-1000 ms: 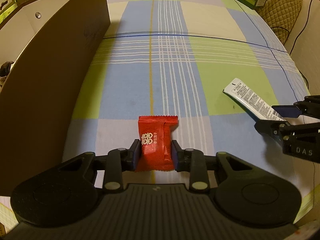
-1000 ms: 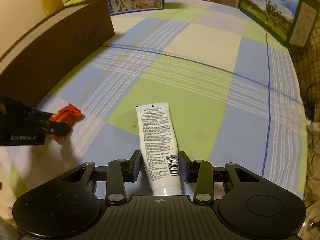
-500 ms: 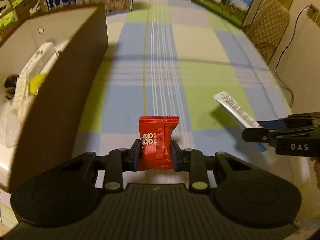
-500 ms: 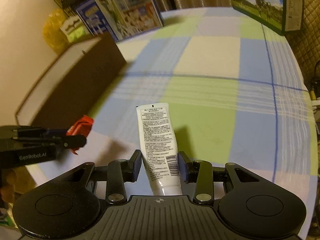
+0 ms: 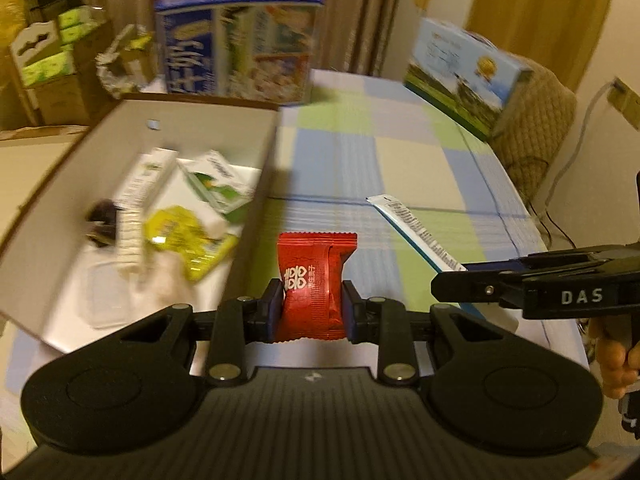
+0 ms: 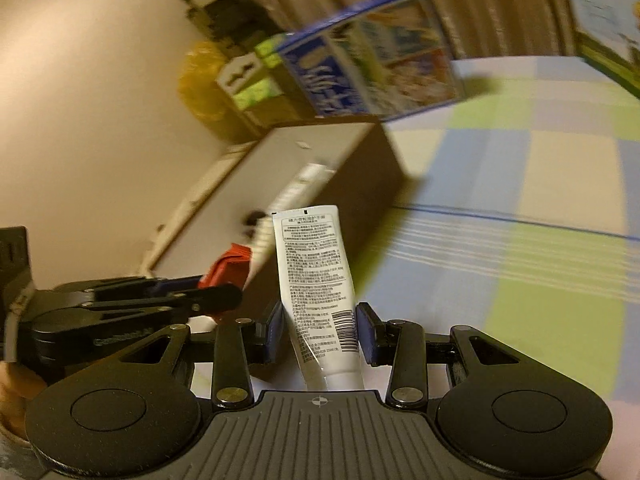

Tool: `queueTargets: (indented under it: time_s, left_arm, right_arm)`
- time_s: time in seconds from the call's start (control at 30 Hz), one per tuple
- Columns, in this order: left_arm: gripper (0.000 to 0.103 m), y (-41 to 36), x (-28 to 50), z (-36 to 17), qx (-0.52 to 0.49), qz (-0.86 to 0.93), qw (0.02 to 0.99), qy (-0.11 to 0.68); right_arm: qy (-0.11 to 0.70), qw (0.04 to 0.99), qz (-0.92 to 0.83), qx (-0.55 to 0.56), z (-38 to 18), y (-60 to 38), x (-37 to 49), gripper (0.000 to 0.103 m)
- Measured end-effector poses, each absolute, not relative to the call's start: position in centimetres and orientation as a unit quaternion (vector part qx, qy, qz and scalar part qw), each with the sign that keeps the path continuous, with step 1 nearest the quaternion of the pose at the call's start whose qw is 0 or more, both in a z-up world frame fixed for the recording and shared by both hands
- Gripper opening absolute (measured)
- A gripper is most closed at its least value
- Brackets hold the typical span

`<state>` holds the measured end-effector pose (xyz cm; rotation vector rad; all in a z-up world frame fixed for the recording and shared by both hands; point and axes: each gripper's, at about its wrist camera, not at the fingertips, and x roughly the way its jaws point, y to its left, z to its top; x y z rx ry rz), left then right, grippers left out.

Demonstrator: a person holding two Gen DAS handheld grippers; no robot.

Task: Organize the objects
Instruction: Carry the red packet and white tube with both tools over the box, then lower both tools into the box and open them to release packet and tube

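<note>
My left gripper (image 5: pixel 311 312) is shut on a red snack packet (image 5: pixel 314 280) and holds it in the air, just right of an open cardboard box (image 5: pixel 256 184). The box holds several packets and a tube. My right gripper (image 6: pixel 320 334) is shut on a white tube (image 6: pixel 316 280) and holds it above the checked tablecloth (image 6: pixel 520 240). In the left wrist view the tube (image 5: pixel 412 232) and right gripper (image 5: pixel 452 288) are at the right. In the right wrist view the left gripper (image 6: pixel 224 296), the red packet (image 6: pixel 228 268) and the box (image 6: pixel 360 184) are at the left.
A blue carton (image 5: pixel 236 48) stands behind the box and a green-and-blue carton (image 5: pixel 464 76) at the table's far right. Cardboard boxes (image 5: pixel 48 68) are stacked off the table to the left. A quilted chair back (image 5: pixel 536 116) is at the right.
Both grippers have risen off the table with their items and tilted up. The box interior and the room behind have come into view.
</note>
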<state>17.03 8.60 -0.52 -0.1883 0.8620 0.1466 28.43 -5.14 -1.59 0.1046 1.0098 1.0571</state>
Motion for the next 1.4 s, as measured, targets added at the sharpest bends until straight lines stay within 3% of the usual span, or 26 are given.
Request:
queueTargets:
  time_s: [0.67, 1.03, 1.4]
  left_arm:
    - [0.025, 25.0, 15.3, -0.8, -0.096, 0.159, 0.889, 0.419]
    - [0.025, 29.2, 18.6, -3.7, -0.089, 0.145, 0.878, 0.448]
    - [0.025, 30.4, 20.9, -5.2, -0.083, 0.126, 0.873, 0.464]
  right_arm:
    - [0.458, 0.756, 0.467, -0.015, -2.8, 12.4, 27.2, 0.036]
    - [0.465, 0.778, 0.412, -0.098, -6.6, 17.8, 27.6, 0.037]
    - [0.461, 0.79, 0.396, -0.084, -7.7, 18.0, 29.0, 0.038]
